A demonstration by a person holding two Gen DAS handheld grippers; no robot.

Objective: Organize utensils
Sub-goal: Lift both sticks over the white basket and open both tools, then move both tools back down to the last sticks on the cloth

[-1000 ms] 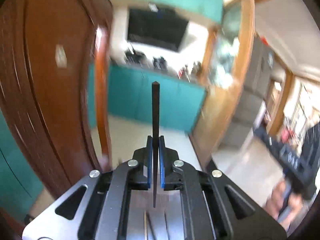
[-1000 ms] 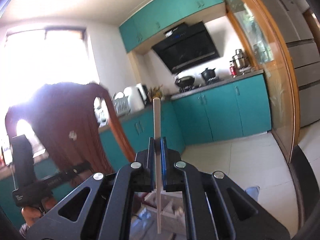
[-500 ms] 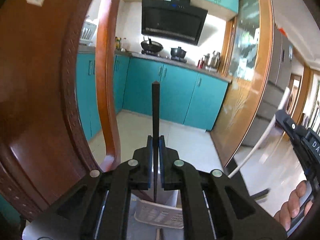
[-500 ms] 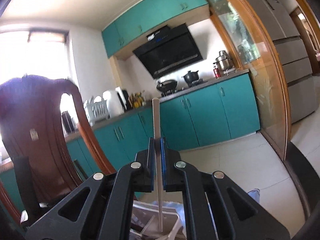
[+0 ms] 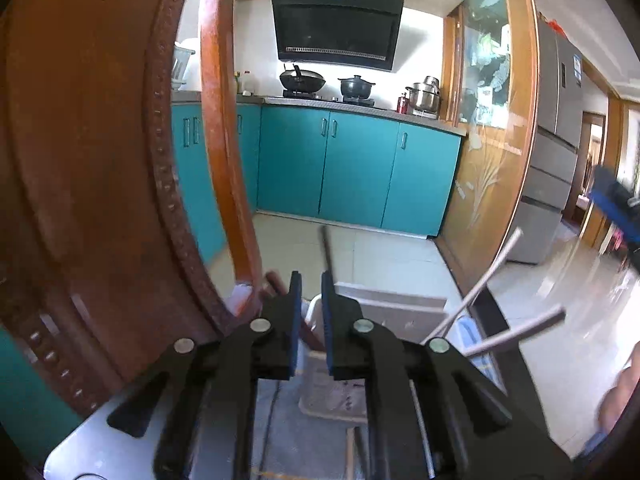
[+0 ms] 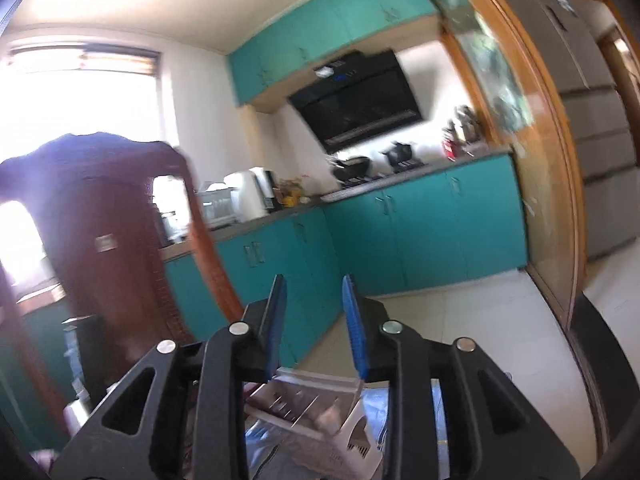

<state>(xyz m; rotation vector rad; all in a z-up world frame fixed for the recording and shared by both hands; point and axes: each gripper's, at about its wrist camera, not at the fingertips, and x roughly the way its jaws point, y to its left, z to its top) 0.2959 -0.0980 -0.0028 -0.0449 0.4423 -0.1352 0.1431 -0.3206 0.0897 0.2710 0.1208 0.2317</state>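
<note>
We've got both claws released right now: our left claw (image 5: 309,312) has its blue pads apart with nothing between them, and the right claw (image 6: 314,322) is spread even wider. The white utensil basket (image 5: 320,396) sits just under the left claw, with a dark chopstick (image 5: 328,250) and two white chopsticks (image 5: 486,280) poking up out of it, over by the wooden chair (image 5: 100,184).

Glossy, varnished brown wood on the carved chair back (image 5: 100,184). Matt black plastic gripper arms with bright metal rivets (image 5: 260,325); smooth blue pads (image 6: 356,332). Slotted white plastic utensil basket (image 6: 352,436). Smooth glossy teal cabinet doors (image 5: 360,168). Polished steel pot (image 5: 425,98). Shiny pale floor tiles (image 5: 384,252).
</note>
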